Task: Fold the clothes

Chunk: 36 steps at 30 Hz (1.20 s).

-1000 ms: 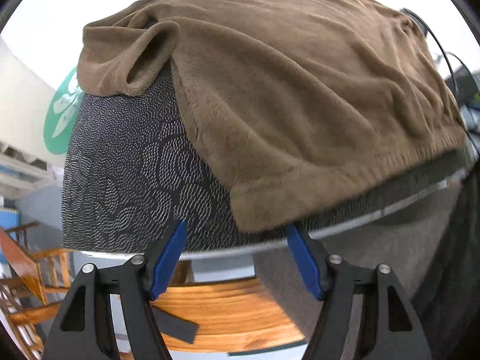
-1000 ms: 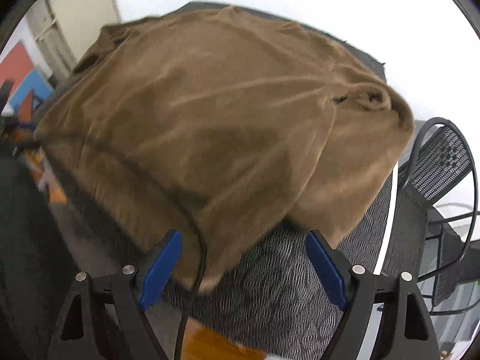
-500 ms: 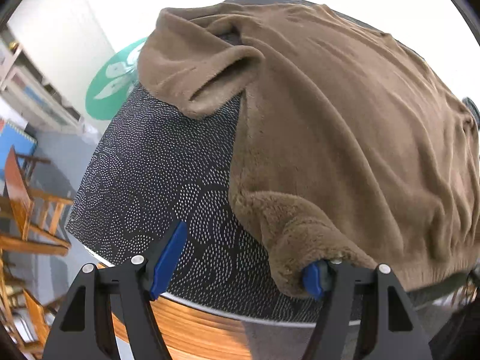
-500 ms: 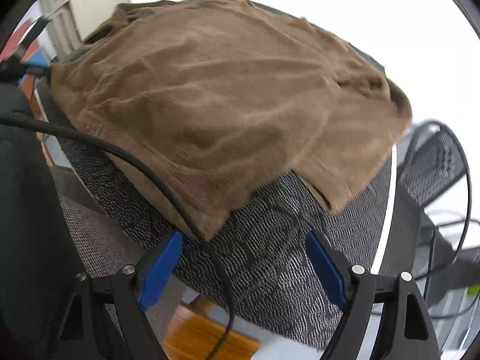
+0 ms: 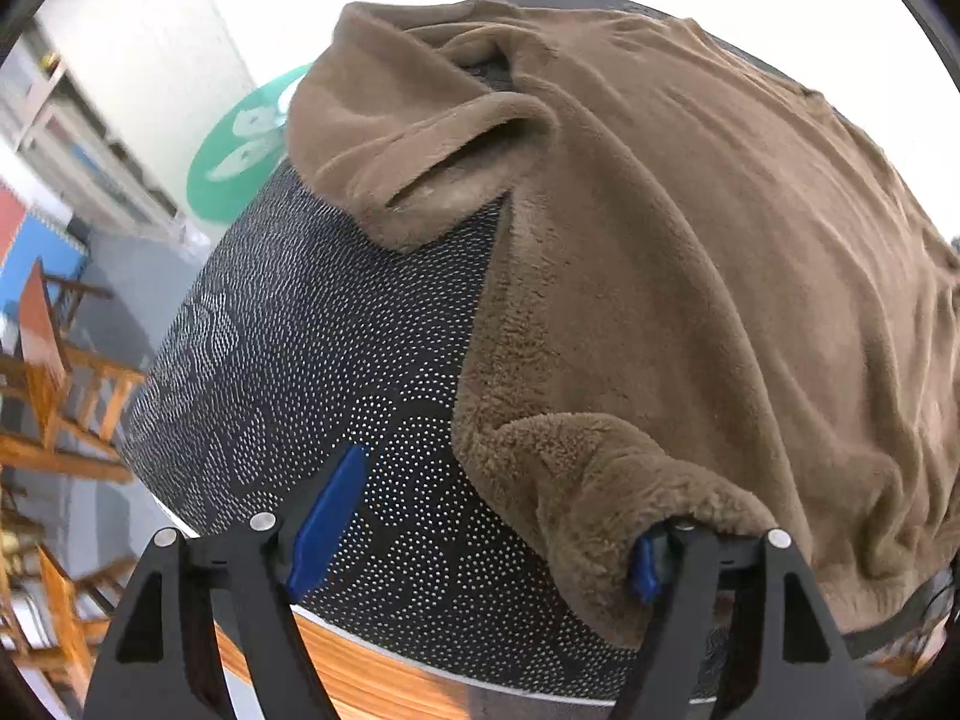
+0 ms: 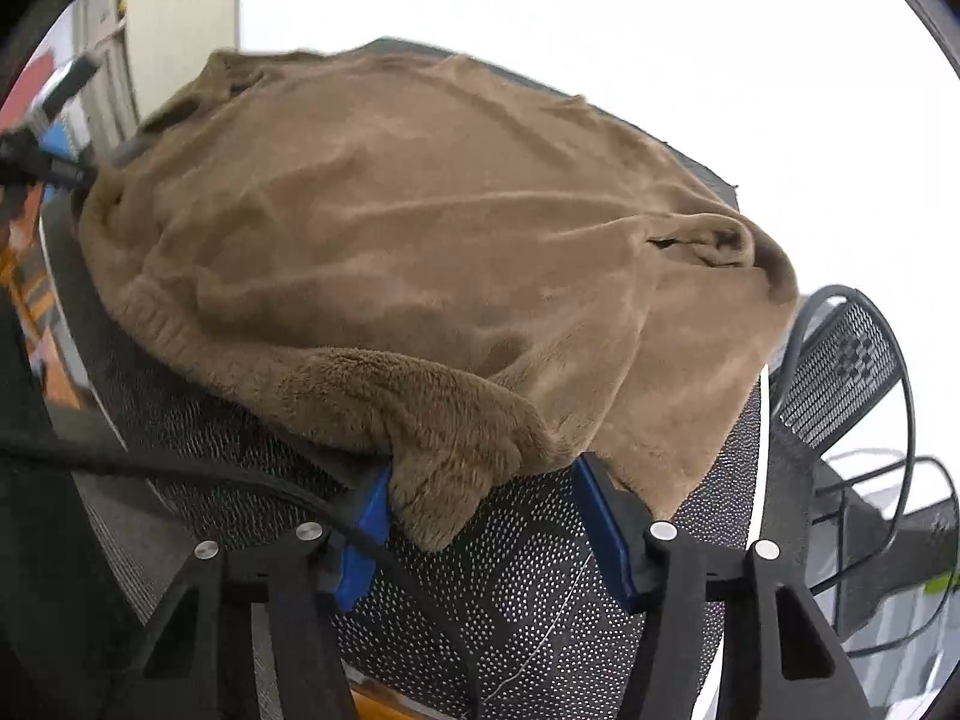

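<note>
From my remote seat I see a round table (image 5: 336, 360) covered in a dark cloth with a pale dotted pattern, and it fills most of both wrist views. Spread across it lies the brown fleece sweater (image 5: 690, 252), its body flat on the top and reaching the far rim. In the left wrist view 1 sleeve (image 5: 420, 162) is folded over near the far left edge, and the near hem corner (image 5: 600, 480) is turned up so the fuzzy inner side shows. My left gripper (image 5: 486, 516) stands wide apart; that turned-up corner drapes over its right finger, while its left finger hangs free above the bare cloth. In the right wrist view my right gripper (image 6: 480, 516) is also spread, with the sweater's other near corner (image 6: 444, 456) bunched down between its 2 blue pads and touching the left one. A black cable (image 6: 180, 468) crosses in front of that finger. A black mesh chair (image 6: 840, 372) stands just beyond the table's right rim.
</note>
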{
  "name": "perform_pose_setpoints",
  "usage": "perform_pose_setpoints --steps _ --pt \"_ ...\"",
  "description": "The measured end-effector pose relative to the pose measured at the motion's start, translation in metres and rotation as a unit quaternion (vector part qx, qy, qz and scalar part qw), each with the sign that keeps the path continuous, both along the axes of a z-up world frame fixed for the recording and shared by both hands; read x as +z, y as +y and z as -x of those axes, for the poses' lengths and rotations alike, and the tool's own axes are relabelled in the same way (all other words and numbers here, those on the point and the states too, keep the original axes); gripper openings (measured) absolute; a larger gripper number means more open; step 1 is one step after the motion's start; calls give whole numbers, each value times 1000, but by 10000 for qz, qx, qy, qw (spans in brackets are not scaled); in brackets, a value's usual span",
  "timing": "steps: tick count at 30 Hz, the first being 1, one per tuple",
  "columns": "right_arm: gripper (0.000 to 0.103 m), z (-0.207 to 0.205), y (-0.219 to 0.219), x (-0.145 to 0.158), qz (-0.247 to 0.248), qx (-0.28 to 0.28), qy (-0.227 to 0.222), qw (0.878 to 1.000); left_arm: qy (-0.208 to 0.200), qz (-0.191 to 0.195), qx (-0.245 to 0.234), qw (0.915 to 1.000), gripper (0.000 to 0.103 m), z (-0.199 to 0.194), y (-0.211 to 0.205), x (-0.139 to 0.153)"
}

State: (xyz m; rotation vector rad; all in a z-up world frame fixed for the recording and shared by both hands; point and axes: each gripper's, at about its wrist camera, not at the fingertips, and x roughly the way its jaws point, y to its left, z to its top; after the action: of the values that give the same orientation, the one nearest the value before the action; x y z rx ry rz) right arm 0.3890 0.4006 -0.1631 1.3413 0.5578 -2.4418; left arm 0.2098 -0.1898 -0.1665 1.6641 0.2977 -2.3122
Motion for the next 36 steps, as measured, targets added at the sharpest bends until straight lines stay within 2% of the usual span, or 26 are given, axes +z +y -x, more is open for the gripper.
perform_pose_setpoints --steps 5,9,11,12,13,15,16,17,19,22,26,28,30,32,33,35,36 --pt "61 -7 -5 -2 200 424 -320 9984 6 -20 89 10000 79 6 -7 3" --pt "61 -4 -7 -9 329 426 -605 9967 10 1 91 10000 79 11 -11 5" --pt "53 -1 -9 -15 276 369 -654 9968 5 -7 103 9999 79 13 -14 6" --pt "38 0 -10 -18 253 304 -685 9969 13 3 89 10000 79 14 -15 6" --pt "31 2 -9 -20 326 214 -756 9964 22 12 74 10000 79 15 -16 7" --pt "28 6 -5 -22 533 27 -923 9943 -34 -14 -7 10000 79 14 -20 9" --pt "26 8 0 -20 713 -42 -1050 9919 -89 -43 -67 9999 70 13 -22 11" --pt "25 9 6 -16 918 -103 -1190 9886 -145 -73 -126 9998 54 13 -25 12" --pt "24 10 18 -8 1317 -195 -1475 9801 -262 -124 -247 9993 37 10 -30 16" --pt "22 7 35 8 1780 -212 -1859 9661 -478 -63 -463 9978 28 -4 -36 25" --pt "22 -9 33 7 1751 -125 -2315 9569 -624 214 -721 9952 28 -22 -42 40" --pt "14 -12 31 -7 1611 -101 -2539 9537 -673 425 -856 9931 28 -19 -42 39" --pt "11 -14 34 -30 1432 -253 -2695 9520 -721 540 -971 9912 28 -11 -40 34" --pt "10 -15 42 -38 1605 -366 -2654 9500 -764 646 -1092 9890 29 -5 -36 29" --pt "10 -14 45 -37 1680 -395 -2618 9496 -748 643 -1192 9880 29 -11 -17 29" --pt "12 -13 50 -30 1757 -453 -2405 9535 -716 638 -1392 9856 36 -22 19 28" --pt "19 -12 54 -26 1780 -513 -2332 9546 -706 634 -1480 9844 39 -27 35 27"
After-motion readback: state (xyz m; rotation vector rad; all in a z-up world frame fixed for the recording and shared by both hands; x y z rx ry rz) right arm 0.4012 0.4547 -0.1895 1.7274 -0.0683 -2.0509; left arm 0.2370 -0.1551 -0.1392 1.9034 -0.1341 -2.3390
